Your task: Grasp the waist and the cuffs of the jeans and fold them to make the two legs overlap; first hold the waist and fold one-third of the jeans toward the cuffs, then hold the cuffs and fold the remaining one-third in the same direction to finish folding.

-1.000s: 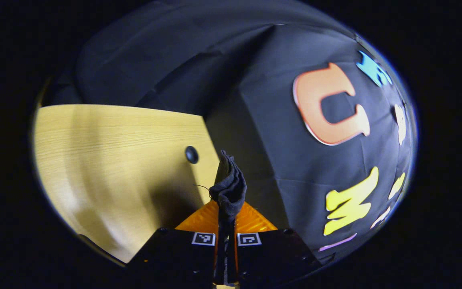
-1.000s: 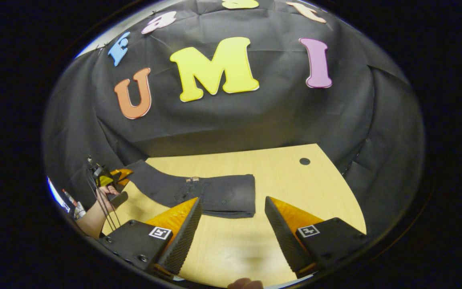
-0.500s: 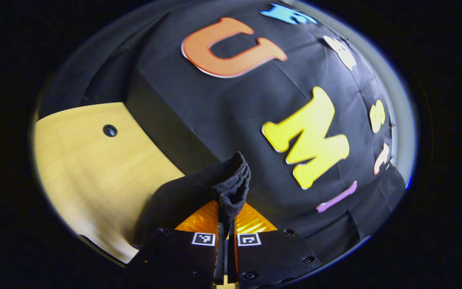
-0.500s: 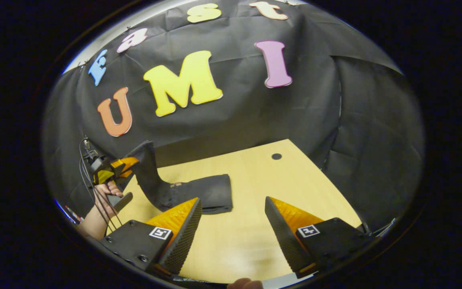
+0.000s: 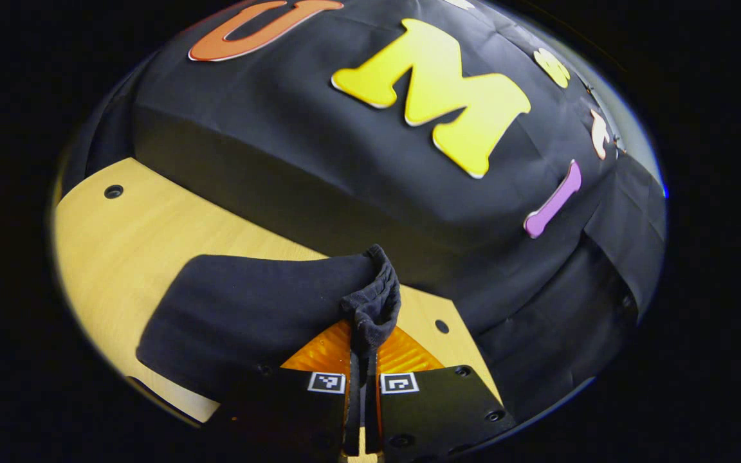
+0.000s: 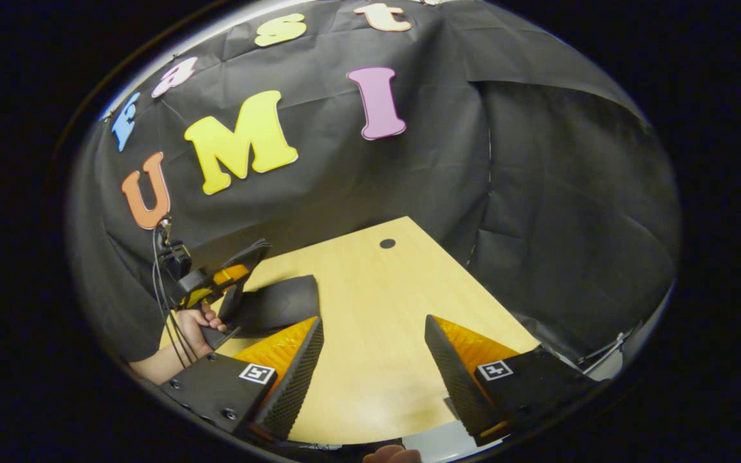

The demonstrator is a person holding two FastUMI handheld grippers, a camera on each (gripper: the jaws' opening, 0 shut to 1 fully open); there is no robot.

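The left gripper view looks close over the jeans (image 5: pixel 248 302) toward the booth wall; the right gripper view faces them across the wooden table (image 6: pixel 370 360), from farther off; both share those jeans

Folded jeans (image 5: pixel 248 302) on wooden table (image 6: pixel 377 360)

Left gripper (image 5: pixel 363 360): swung round from facing the booth wall to looking down along the light wooden table (image 5: pixel 152 225), carrying the pinched cuff end with it.
Dark folded jeans (image 5: pixel 248 308): in the left gripper view they came into sight below the fingers; in the right gripper view the stretched-out leg rose, then came over onto the folded stack (image 6: pixel 277 302).
Right gripper (image 6: pixel 374 373): turned rightward, so the jeans slid toward the left edge of its view.
Hand (image 6: pixel 193 325) holding the left gripper: moved nearer the stack.
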